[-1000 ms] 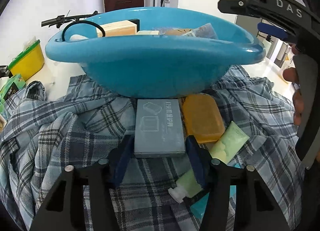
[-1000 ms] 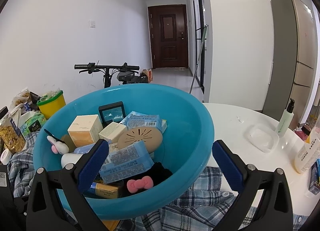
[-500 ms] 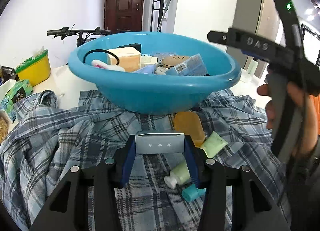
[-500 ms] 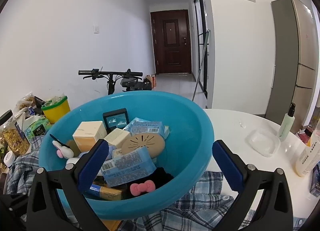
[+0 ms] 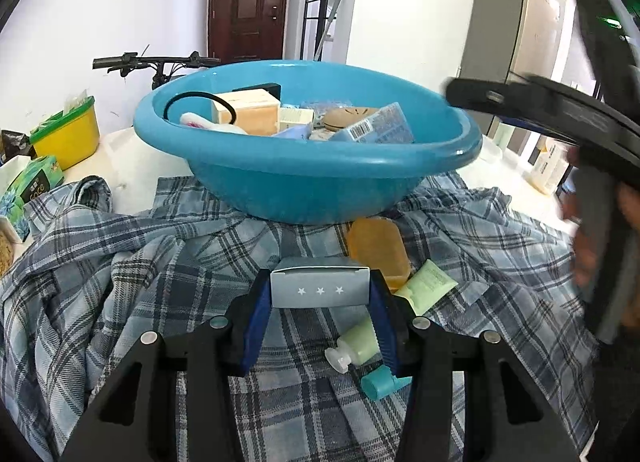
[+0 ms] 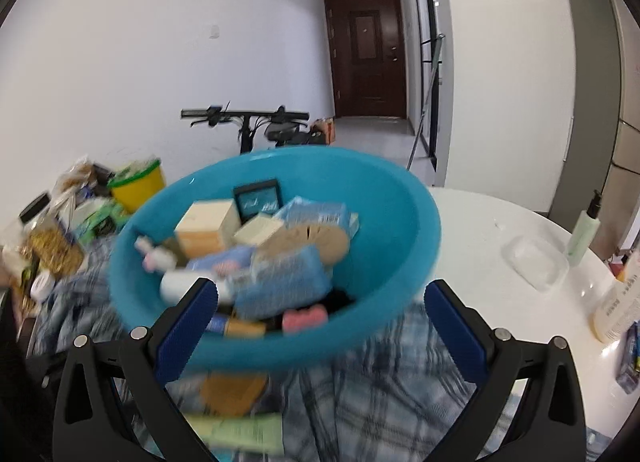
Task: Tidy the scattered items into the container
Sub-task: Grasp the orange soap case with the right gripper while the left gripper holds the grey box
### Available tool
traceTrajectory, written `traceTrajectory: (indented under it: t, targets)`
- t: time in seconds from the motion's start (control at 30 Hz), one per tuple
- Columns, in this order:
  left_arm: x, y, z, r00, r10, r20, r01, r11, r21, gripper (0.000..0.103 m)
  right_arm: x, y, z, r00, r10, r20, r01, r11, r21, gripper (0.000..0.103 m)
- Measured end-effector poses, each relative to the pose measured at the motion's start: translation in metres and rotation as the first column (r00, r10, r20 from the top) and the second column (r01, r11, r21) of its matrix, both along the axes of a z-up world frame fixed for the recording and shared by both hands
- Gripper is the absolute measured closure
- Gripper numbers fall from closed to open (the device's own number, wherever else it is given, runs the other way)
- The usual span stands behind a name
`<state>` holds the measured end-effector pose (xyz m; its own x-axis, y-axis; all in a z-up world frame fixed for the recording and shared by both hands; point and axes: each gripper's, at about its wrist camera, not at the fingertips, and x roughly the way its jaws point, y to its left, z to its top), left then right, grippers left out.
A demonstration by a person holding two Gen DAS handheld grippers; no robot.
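Note:
My left gripper (image 5: 320, 304) is shut on a grey-blue box (image 5: 319, 286) with three white stars on its end, held off the plaid cloth (image 5: 132, 274). The blue basin (image 5: 312, 178) stands just beyond it, filled with several boxes and packets. Below the held box lie an orange soap bar (image 5: 378, 252), a pale green tube (image 5: 400, 308) and a teal cap (image 5: 378, 382). My right gripper (image 6: 320, 326) hangs open over the near rim of the basin (image 6: 404, 222), nothing between its fingers. The orange bar (image 6: 234, 392) and green tube (image 6: 240, 430) show blurred beneath it.
A yellow tub (image 5: 68, 138) and green packets (image 5: 32, 186) sit at the left. On the white table (image 6: 500, 230) to the right stand a clear lid (image 6: 534, 268), a green pump bottle (image 6: 584, 232) and a cream bottle (image 6: 618, 304). A bicycle (image 6: 260, 126) stands behind.
My left gripper lifted the grey-blue box off the cloth and tilted it end-on toward the basin. The right gripper view shifted and blurred, now looking lower over the basin's near side.

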<state>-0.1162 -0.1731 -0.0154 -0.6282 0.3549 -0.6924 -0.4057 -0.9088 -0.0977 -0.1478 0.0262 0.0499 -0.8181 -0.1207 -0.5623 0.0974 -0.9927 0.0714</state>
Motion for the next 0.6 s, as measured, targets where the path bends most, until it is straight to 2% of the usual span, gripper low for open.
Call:
traceTrajectory:
  t: [0.1, 0.27, 0.4, 0.47, 0.6]
  targets:
    - [0.001, 0.002, -0.001, 1.000, 0.005, -0.004, -0.005, 1.000, -0.009, 0.054, 0.023, -0.005, -0.008, 0.999, 0.009, 0.031, -0.010, 0.998, 0.060, 0.000]
    - [0.004, -0.014, 0.008, 0.998, 0.057, -0.019, -0.056, 0.998, 0.029, 0.054, 0.027, -0.026, -0.043, 0.984, 0.080, 0.160, -0.095, 0.992, 0.086, 0.000]
    - [0.008, -0.035, 0.019, 0.993, 0.110, -0.051, -0.106, 0.991, 0.078, 0.054, 0.015, -0.042, -0.066, 0.966, 0.127, 0.225, -0.139, 0.990, 0.037, 0.012]
    - [0.005, -0.046, 0.022, 0.989, 0.145, -0.039, -0.141, 0.985, 0.100, 0.054, 0.008, -0.053, -0.076, 0.956, 0.133, 0.260, -0.151, 0.987, 0.051, 0.018]
    - [0.002, -0.058, 0.022, 0.985, 0.174, -0.019, -0.170, 0.976, 0.132, 0.054, -0.001, -0.070, -0.089, 0.945, 0.146, 0.291, -0.172, 0.983, 0.065, 0.023]
